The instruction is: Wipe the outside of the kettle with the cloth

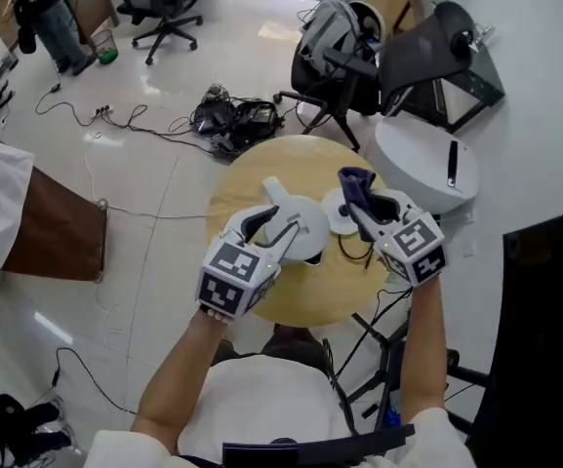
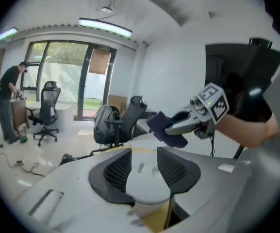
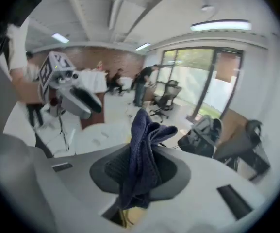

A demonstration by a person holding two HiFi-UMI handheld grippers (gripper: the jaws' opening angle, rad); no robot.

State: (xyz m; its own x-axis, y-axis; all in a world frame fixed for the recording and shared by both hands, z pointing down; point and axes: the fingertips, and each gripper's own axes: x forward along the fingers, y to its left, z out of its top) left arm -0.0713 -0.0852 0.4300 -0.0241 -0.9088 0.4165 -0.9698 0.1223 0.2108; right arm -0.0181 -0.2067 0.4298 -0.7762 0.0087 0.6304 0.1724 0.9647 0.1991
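over the table, left gripper clamps the kettle, right gripper pinches cloth.

The white kettle is at the middle of the round wooden worktop, its spout pointing to the far side. A white rounded part of it sits between the left tongs. To its right, the dark blue knitted cloth is bunched and pinched in the right tongs, with folds sticking up.
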